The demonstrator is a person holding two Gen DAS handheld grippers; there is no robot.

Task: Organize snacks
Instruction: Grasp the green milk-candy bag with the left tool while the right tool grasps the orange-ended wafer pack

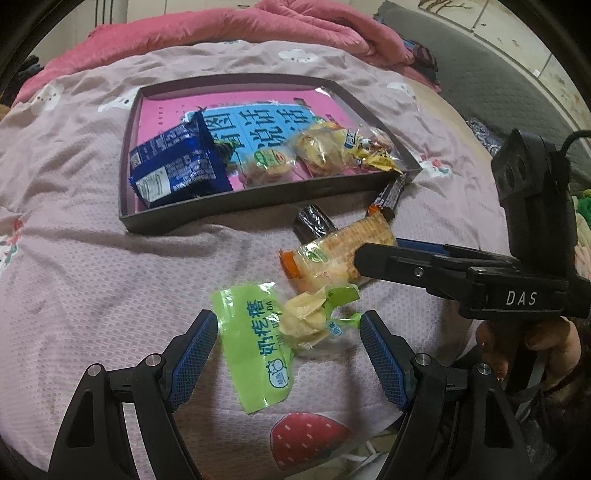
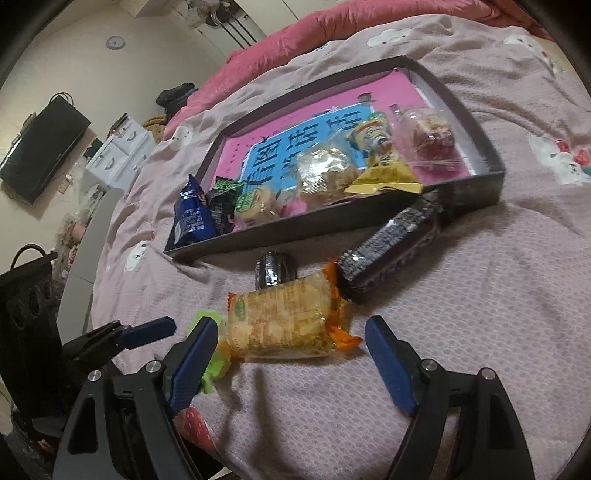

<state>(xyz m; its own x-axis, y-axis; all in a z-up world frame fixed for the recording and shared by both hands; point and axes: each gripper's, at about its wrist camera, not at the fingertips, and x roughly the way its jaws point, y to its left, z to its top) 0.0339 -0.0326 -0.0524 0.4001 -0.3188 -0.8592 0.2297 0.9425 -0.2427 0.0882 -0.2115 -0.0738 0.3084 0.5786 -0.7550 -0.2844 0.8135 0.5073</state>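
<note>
- Bedspread [image 1: 92, 258], pink-mauve with cartoon prints, is my work surface; a rumpled pink quilt [image 1: 229, 26] lies behind.
- Nearest me, the green milk-candy packet [image 1: 255, 339] lies flat between the spread fingers of my left claw [image 1: 288, 347]; nothing gripped, pads clear of it on both sides.
- Just beyond, the cracker pack [image 2: 280, 325] sits before my right claw [image 2: 291, 354], equally wide and empty, lined up to straddle it, I judge.
- Behind it lie a small dark wrapped sweet [image 2: 275, 269] and a long black bar [image 2: 388, 247] leaning on the tray wall.
- The shallow dark tray [image 1: 258, 203] holds the sorted snacks: a blue packet [image 1: 177, 166], clear-wrapped biscuits [image 1: 314, 151], a yellow wrapper [image 2: 384, 177].
</note>
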